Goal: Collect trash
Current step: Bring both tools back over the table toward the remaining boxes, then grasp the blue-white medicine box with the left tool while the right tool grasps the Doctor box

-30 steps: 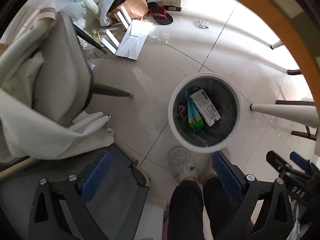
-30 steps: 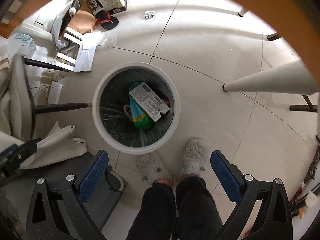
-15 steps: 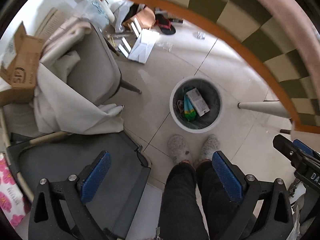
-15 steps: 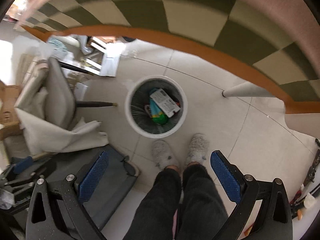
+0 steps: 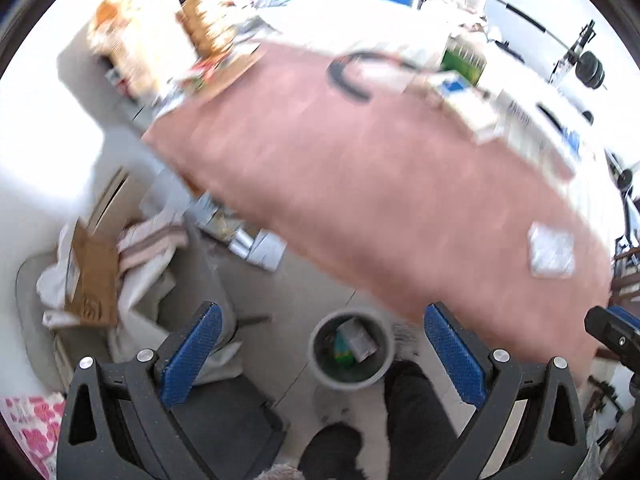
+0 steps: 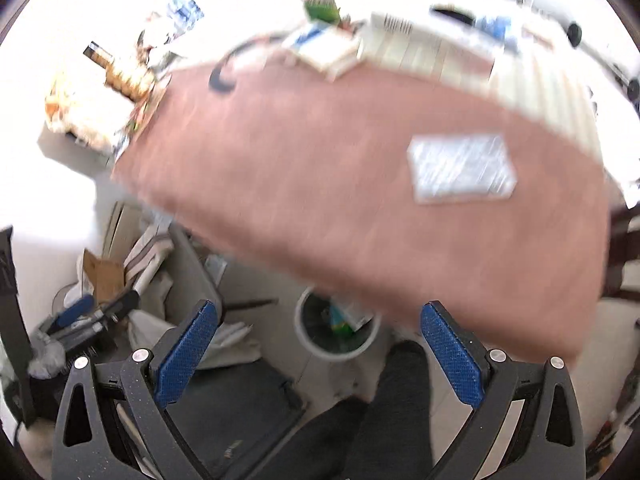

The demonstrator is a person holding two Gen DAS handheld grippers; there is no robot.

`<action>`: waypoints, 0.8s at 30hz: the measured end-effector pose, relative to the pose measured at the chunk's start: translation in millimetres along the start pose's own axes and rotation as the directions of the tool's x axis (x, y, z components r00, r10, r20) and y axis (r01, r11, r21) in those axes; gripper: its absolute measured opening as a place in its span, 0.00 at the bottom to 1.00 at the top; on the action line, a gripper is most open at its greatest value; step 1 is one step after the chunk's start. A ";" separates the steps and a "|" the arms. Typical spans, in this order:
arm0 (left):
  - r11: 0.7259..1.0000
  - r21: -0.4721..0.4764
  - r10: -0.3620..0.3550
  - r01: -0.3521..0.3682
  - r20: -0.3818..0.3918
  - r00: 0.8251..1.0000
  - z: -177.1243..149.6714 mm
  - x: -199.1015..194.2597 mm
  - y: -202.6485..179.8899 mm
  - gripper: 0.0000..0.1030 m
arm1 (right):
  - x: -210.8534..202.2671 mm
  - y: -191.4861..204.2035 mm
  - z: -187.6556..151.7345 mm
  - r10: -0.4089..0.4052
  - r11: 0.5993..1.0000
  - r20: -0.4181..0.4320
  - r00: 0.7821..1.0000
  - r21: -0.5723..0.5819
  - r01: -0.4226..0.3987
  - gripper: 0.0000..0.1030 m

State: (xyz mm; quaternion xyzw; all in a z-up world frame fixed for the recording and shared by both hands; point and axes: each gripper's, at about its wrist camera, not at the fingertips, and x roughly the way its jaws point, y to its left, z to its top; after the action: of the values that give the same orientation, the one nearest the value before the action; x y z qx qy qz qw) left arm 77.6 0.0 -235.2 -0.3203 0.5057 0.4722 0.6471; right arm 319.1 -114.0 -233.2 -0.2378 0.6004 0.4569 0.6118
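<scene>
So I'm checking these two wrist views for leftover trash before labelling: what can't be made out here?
- Items along the far edge of the pink table: motion-blurred in both views, unreadable.
- Silvery flat packet: blurred, contents unclear.
- Trash bin: the table edge covers its far rim in the right view; its contents are small and smeared in the left view.
- Right gripper: cut off by the left view's edge.

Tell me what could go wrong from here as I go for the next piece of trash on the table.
The views are motion-blurred, so aiming at the shiny flat packet on the pink tabletop may be off. Both the left gripper and right gripper are open and empty, and the thin packet lies flat, so fingers could slide over it. The bin sits close by the table's edge, near your legs; you could kick it.
</scene>
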 end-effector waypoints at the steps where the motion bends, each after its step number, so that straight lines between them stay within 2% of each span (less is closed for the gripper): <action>1: 1.000 -0.008 -0.006 0.006 0.002 1.000 13.9 -1.4 -6.5 1.00 | -6.7 -9.7 22.6 -0.011 1.000 0.010 1.000 -0.004 0.011 1.00; 5: 0.999 -0.035 -0.014 0.013 -0.021 1.000 75.0 13.9 -41.9 1.00 | -12.4 -49.2 101.6 -0.039 0.999 0.044 0.998 -0.025 0.040 0.97; 7: 0.997 -0.068 -0.029 0.025 -0.060 0.998 106.1 32.1 -59.8 1.00 | -2.5 -69.0 146.8 -0.054 0.998 0.022 0.998 -0.039 0.055 0.80; 8: 0.996 -0.084 -0.044 0.037 -0.078 0.996 118.8 40.5 -68.3 1.00 | 4.7 -78.5 166.1 -0.056 0.997 0.013 0.998 -0.048 0.056 0.77; 11: 0.992 -0.112 -0.083 0.066 -0.153 0.985 158.8 76.1 -100.7 1.00 | 30.9 -101.8 219.6 -0.097 0.991 0.001 0.995 -0.088 0.097 0.75; 13: 0.989 -0.127 -0.098 0.075 -0.188 0.977 181.1 98.0 -118.4 1.00 | 60.3 -114.0 256.3 -0.122 0.985 -0.038 0.992 -0.126 0.116 0.75; 16: 0.983 -0.164 -0.126 0.087 -0.245 0.961 205.9 134.4 -138.2 1.00 | 102.1 -122.7 292.6 -0.150 0.975 -0.098 0.984 -0.177 0.131 0.74; 18: 0.978 -0.187 -0.144 0.093 -0.279 0.949 216.7 155.4 -148.6 1.00 | 124.2 -125.6 306.2 -0.171 0.968 -0.128 0.977 -0.208 0.142 0.68; 20: 0.972 -0.211 -0.168 0.106 -0.308 0.936 225.5 176.4 -157.8 1.00 | 139.9 -128.0 313.2 -0.186 0.961 -0.159 0.970 -0.234 0.146 0.70; 21: 0.970 -0.216 -0.178 0.112 -0.316 0.932 229.1 184.9 -162.2 1.00 | 142.3 -126.3 316.3 -0.223 0.947 -0.127 0.967 -0.266 0.183 0.69; 24: 0.966 -0.232 -0.183 0.109 -0.326 0.927 236.3 200.2 -169.6 1.00 | 147.0 -129.9 323.0 -0.221 0.946 -0.118 0.968 -0.269 0.183 0.69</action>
State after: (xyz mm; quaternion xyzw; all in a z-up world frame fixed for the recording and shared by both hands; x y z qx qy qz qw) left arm 327.8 209.1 -370.5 -0.5014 0.5330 0.4098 0.5445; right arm 575.6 136.4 -353.0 -0.4080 0.5521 0.4467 0.5737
